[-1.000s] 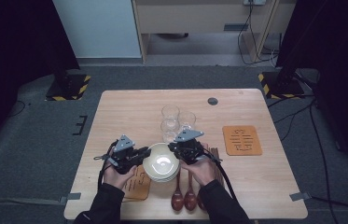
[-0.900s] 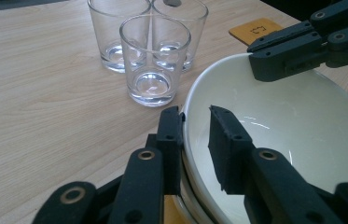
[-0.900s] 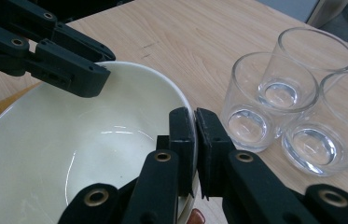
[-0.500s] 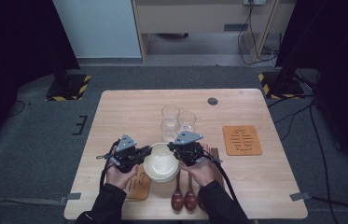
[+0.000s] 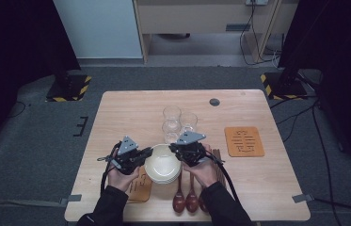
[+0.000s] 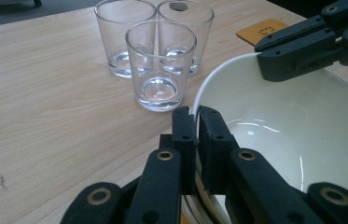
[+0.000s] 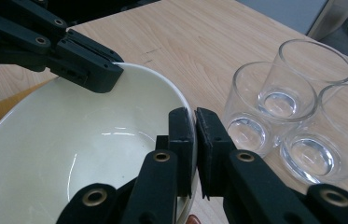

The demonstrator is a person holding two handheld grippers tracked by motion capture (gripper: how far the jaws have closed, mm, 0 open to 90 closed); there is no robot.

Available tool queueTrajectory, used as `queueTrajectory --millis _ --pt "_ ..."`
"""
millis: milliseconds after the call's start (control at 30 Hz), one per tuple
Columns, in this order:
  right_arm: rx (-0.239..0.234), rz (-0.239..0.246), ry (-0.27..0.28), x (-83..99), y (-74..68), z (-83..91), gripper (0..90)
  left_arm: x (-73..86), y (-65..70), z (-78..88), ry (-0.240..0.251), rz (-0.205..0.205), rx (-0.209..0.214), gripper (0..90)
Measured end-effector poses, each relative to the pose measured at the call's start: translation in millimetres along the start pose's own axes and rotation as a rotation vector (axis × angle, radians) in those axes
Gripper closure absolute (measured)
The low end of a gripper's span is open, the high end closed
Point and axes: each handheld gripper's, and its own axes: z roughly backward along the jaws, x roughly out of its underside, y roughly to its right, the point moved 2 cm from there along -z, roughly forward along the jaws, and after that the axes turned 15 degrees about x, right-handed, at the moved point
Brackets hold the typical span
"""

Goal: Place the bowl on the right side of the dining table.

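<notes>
I hold a gripper in each hand, and both pinch the rim of the top bowl (image 5: 163, 162) in a small stack near the front middle of the tabletop (image 5: 116, 113).

My left gripper (image 5: 141, 155) grips the bowl's left rim. In the left gripper view its two jaws are pressed together on the thin white edge, one inside the bowl (image 6: 293, 135) and one outside. The left jaws have just been closing, with the rim between them.

My right gripper (image 5: 177, 149) clamps the right rim the same way. In the right gripper view the rim of the bowl (image 7: 69, 154) runs up between the jaws, and my left gripper (image 7: 108, 74) bites the far edge across from it.

The top bowl is cream white and empty, and its inside catches a few streaks of light. At least one more bowl sits under it.

Three clear glasses (image 5: 178, 122) stand upright in a tight cluster just beyond the bowl. They touch or nearly touch each other.

An orange coaster (image 5: 243, 141) lies on the right, well apart from the bowl. Another coaster (image 5: 141, 187) lies partly under my left hand. Two dark wooden spoons (image 5: 186, 200) lie at the near edge, just in front of the bowl.
</notes>
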Motion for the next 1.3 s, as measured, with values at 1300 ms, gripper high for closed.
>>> queueTrajectory --millis 1300 --pt "-0.006 0.02 0.024 -23.0 -6.9 18.0 80.8 -9.7 9.6 9.2 0.052 -0.036 -0.046 81.0"
